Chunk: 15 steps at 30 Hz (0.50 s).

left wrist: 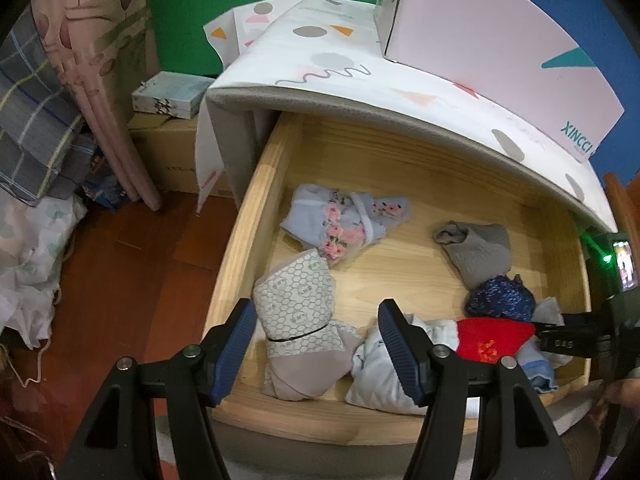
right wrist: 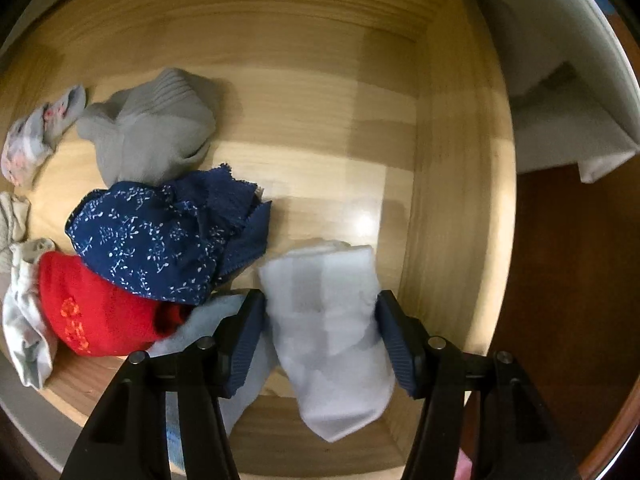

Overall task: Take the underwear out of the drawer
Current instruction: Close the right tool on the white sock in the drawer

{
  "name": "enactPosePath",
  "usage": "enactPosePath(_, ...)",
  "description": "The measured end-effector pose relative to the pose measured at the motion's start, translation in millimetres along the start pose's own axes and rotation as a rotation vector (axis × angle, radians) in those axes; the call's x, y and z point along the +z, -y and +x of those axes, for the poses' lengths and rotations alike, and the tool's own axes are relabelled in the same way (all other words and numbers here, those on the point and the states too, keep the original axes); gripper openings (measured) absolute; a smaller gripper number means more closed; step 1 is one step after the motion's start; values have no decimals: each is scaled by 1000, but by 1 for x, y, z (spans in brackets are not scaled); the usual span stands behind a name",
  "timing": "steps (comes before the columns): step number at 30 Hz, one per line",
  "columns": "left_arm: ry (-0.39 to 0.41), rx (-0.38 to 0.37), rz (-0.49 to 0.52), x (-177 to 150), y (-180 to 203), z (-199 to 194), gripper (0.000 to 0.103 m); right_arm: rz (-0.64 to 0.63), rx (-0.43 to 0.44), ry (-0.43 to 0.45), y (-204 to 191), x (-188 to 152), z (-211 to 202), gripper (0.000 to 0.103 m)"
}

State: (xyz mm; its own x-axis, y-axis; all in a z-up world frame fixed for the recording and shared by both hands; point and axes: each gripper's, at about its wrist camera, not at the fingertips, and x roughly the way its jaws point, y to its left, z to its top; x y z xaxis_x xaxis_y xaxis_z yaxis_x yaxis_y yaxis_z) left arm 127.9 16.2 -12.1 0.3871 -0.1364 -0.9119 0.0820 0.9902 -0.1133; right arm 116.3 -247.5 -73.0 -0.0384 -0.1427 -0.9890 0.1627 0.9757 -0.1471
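Note:
The wooden drawer (left wrist: 256, 184) stands pulled out with several folded garments in it. In the right wrist view my right gripper (right wrist: 320, 300) points down into its front right corner. Both pads touch the sides of a pale blue-white folded garment (right wrist: 328, 320), which sits squeezed between them. Left of it lie navy floral underwear (right wrist: 160, 240), a red piece (right wrist: 96, 312) and a grey piece (right wrist: 152, 136). My left gripper (left wrist: 316, 308) hangs open above the drawer's front left, over a honeycomb-print garment (left wrist: 300, 300). Floral pale blue underwear (left wrist: 340, 224) lies further back.
A patterned cover (left wrist: 340, 68) drapes the dresser top, with a pink-white box (left wrist: 500, 40) on it. Left of the drawer is red-brown floor (left wrist: 120, 280), cardboard boxes (left wrist: 168, 160), a pink curtain (left wrist: 92, 60) and bundled fabric (left wrist: 28, 260).

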Motion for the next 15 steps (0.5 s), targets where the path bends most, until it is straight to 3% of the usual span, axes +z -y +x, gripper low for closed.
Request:
enactPosePath(3, -81, -58, 28, 3, 0, 8, 65, -5, 9, 4, -5, -1, -1, 50)
enactPosePath(9, -154, -29, 102, 12, -1, 7, 65, -2, 37, 15, -7, -7, -3, 45)
enactPosePath(15, -317, -34, 129, 19, -5, 20, 65, 13, 87, 2, 10, -13, -11, 43)
